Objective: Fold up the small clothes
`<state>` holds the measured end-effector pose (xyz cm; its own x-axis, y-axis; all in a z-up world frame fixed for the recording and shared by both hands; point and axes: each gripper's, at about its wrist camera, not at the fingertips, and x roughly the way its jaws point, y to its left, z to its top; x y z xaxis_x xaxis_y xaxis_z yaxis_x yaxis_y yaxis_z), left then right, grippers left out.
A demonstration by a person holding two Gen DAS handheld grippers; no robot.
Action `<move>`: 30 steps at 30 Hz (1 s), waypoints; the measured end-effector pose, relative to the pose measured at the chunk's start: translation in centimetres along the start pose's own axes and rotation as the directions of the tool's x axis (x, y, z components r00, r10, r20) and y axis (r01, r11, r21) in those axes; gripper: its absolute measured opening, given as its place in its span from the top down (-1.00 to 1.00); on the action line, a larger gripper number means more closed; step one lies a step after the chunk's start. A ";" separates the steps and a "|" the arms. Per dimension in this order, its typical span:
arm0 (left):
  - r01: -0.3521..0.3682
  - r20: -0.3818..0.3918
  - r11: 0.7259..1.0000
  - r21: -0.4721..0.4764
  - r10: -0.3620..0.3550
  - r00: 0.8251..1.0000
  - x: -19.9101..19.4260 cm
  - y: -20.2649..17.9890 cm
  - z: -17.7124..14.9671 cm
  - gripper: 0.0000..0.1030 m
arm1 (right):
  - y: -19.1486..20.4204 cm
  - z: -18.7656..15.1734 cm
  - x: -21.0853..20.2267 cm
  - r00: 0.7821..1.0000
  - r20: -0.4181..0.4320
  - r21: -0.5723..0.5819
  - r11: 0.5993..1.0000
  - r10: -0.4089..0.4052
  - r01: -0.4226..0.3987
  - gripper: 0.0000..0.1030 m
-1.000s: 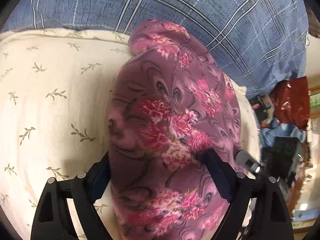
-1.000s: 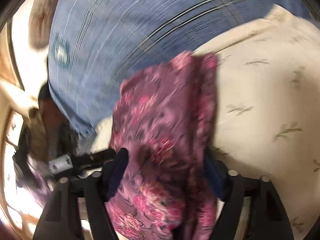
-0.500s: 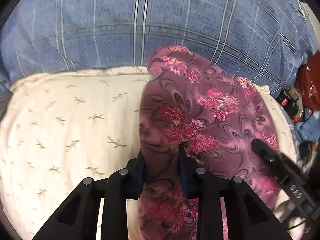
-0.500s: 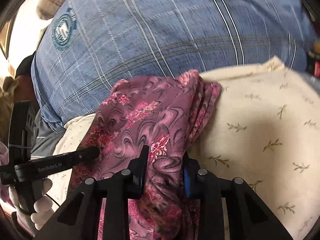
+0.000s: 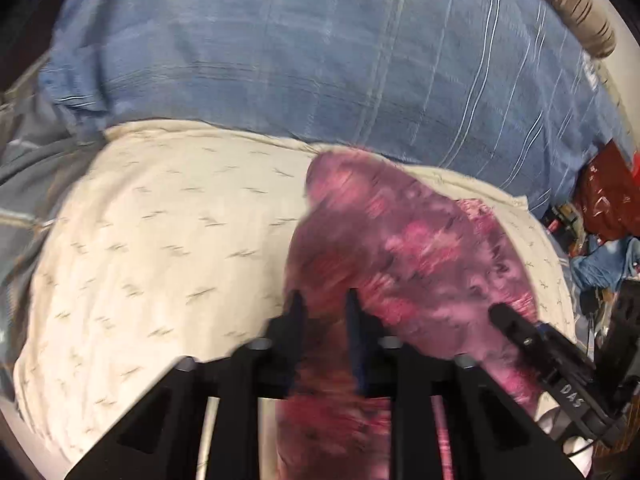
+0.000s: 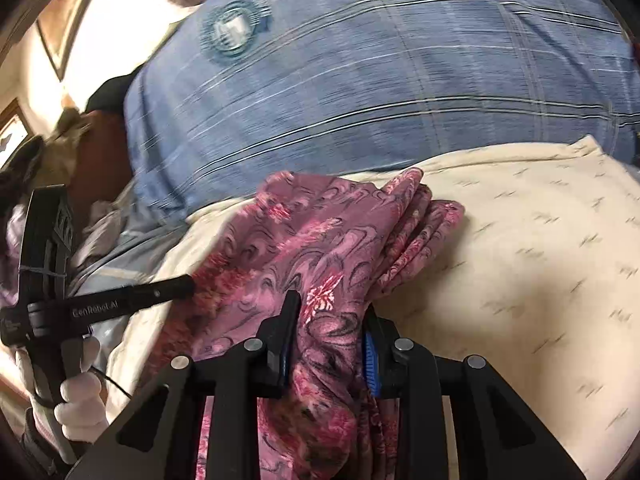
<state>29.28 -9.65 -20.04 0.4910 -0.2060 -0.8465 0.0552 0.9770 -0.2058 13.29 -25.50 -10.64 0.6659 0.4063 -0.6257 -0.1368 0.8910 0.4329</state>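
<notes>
Cream sprigged pillow (image 5: pixel 168 240) (soft) — both tools, left (image 5: pixel 322 300) and right (image 6: pixel 332 306), pinch floral cloth (image 6: pixel 320 248).

A cream pillow (image 5: pixel 160 248) with small leaf sprigs is lying across the middle of both views, and a blue checked pillow (image 5: pixel 320 60) with thin white lines is leaning behind it, touching its far edge. A round teal badge (image 6: pixel 234 32) is showing on the blue one in the right view. Red bags (image 5: pixel 608 200) and dark clutter are sitting off to the side, blurred.
</notes>
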 end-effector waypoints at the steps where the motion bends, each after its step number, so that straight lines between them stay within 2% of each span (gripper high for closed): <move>1: 0.007 0.012 1.000 -0.005 -0.006 1.000 -1.2 0.6 -0.7 0.72 | 0.9 -0.4 0.1 1.000 -0.002 -0.011 1.000 0.015 -0.015 0.46; 4: -0.033 0.006 0.999 0.023 0.033 0.999 -2.6 1.5 -2.7 0.72 | 2.5 -1.6 -0.1 0.999 0.024 -0.024 0.999 -0.029 0.029 0.46; 7: -0.045 -0.056 0.999 0.009 0.045 0.997 -1.5 2.6 -4.1 0.72 | 0.5 -1.7 0.0 1.000 0.006 0.091 0.996 -0.011 0.010 0.46; 10: -0.009 -0.129 0.999 -0.040 0.004 0.992 1.2 3.1 -3.6 0.69 | -1.2 -1.9 0.4 0.999 -0.025 0.131 0.991 -0.036 0.039 0.46; 12: 0.029 -0.158 0.997 -0.065 -0.039 0.987 2.6 3.3 -2.9 0.58 | -2.2 -1.8 0.7 0.998 -0.050 0.161 0.986 -0.030 0.038 0.38; 13: 0.035 -0.163 0.996 -0.082 -0.048 0.986 3.4 3.3 -2.4 0.45 | -2.6 -1.7 0.8 0.998 -0.058 0.177 0.984 -0.021 0.031 0.37; 14: 0.043 -0.165 0.995 -0.093 -0.058 0.985 4.0 3.3 -1.9 0.23 | -3.0 -1.7 1.0 0.998 -0.059 0.196 0.981 -0.002 0.013 0.35; 16: 0.060 -0.178 0.993 -0.105 -0.078 0.981 5.7 3.1 -0.8 -0.08 | -3.5 -1.6 1.4 0.998 -0.063 0.216 0.976 0.011 0.003 0.08; 17: 0.059 -0.184 0.992 -0.109 -0.079 0.980 6.5 3.4 -0.4 -0.21 | -3.9 -1.5 1.9 0.998 -0.067 0.232 0.973 0.006 0.010 0.01; 18: 0.058 -0.198 0.992 -0.116 -0.081 0.977 7.3 3.4 -0.1 -0.25 | -4.2 -1.5 2.3 0.997 -0.071 0.247 0.969 0.004 0.014 -0.07; 21: 0.095 -0.226 0.983 -0.157 -0.129 0.965 8.7 3.7 0.3 -0.44 | -5.3 -1.5 3.9 0.994 -0.097 0.300 0.954 0.052 -0.021 -0.08; 23: 0.129 -0.230 0.979 -0.159 -0.164 0.959 9.4 3.7 0.6 -0.38 | -5.7 -1.5 5.0 0.992 -0.095 0.336 0.941 0.085 -0.048 -0.06; 24: 0.168 -0.239 0.973 -0.160 -0.204 0.949 9.7 3.3 0.8 -0.28 | -5.7 -1.4 5.2 0.992 -0.085 0.333 0.941 0.090 -0.056 0.06; 25: 0.215 -0.254 0.963 -0.162 -0.251 0.934 9.9 2.8 0.8 0.15 | -5.5 -1.3 5.2 0.993 -0.079 0.325 0.944 0.093 -0.062 0.30; 26: 0.207 -0.258 0.967 -0.150 -0.240 0.936 9.9 2.4 0.8 0.21 | -5.1 -1.1 5.3 0.993 -0.080 0.309 0.949 0.089 -0.060 0.34; 27: 0.188 -0.241 0.974 -0.124 -0.213 0.947 9.6 2.1 0.8 0.26 | -4.4 -0.8 5.1 0.995 -0.077 0.272 0.962 0.058 -0.035 0.36; 28: 0.181 -0.229 0.979 -0.098 -0.199 0.953 9.4 1.8 0.7 0.40 | -4.1 -0.8 5.1 0.996 -0.075 0.250 0.968 0.045 -0.025 0.40; 30: 0.178 -0.206 0.980 -0.083 -0.192 0.959 8.6 1.5 0.5 0.51 | -3.1 -0.5 4.5 0.998 -0.063 0.192 0.981 0.017 -0.005 0.45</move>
<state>33.99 -9.95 -27.41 0.2811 -0.3965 -0.8739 0.0697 0.9167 -0.3935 16.34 -26.33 -15.15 0.6162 0.4334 -0.6576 0.0032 0.8336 0.5523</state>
